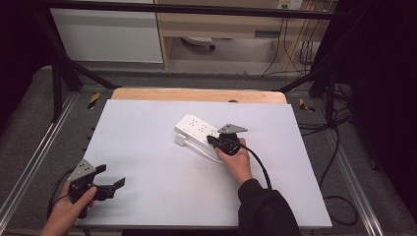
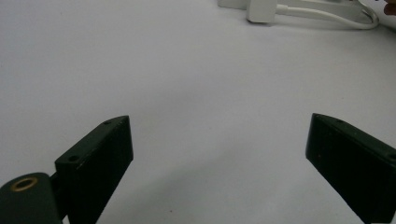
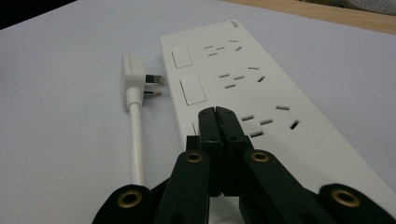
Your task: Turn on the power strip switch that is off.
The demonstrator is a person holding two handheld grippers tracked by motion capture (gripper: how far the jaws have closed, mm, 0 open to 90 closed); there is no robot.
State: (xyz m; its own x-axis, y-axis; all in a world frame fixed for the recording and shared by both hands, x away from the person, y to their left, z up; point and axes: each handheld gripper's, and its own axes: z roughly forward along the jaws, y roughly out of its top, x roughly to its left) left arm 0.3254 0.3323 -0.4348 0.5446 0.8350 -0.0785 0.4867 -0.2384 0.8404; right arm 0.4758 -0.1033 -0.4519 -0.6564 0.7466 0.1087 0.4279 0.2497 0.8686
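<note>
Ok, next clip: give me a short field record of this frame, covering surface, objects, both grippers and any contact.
surface: white table
objects: white power strip; white plug on a white cable
plug state: unplugged, lying beside the strip, prongs toward it
left gripper: jaws wide open, holding nothing, near the table's front left corner
right gripper: jaws shut together, tips over the third switch at the strip's near end
contact: whether the tips press the switch cannot be told
</note>
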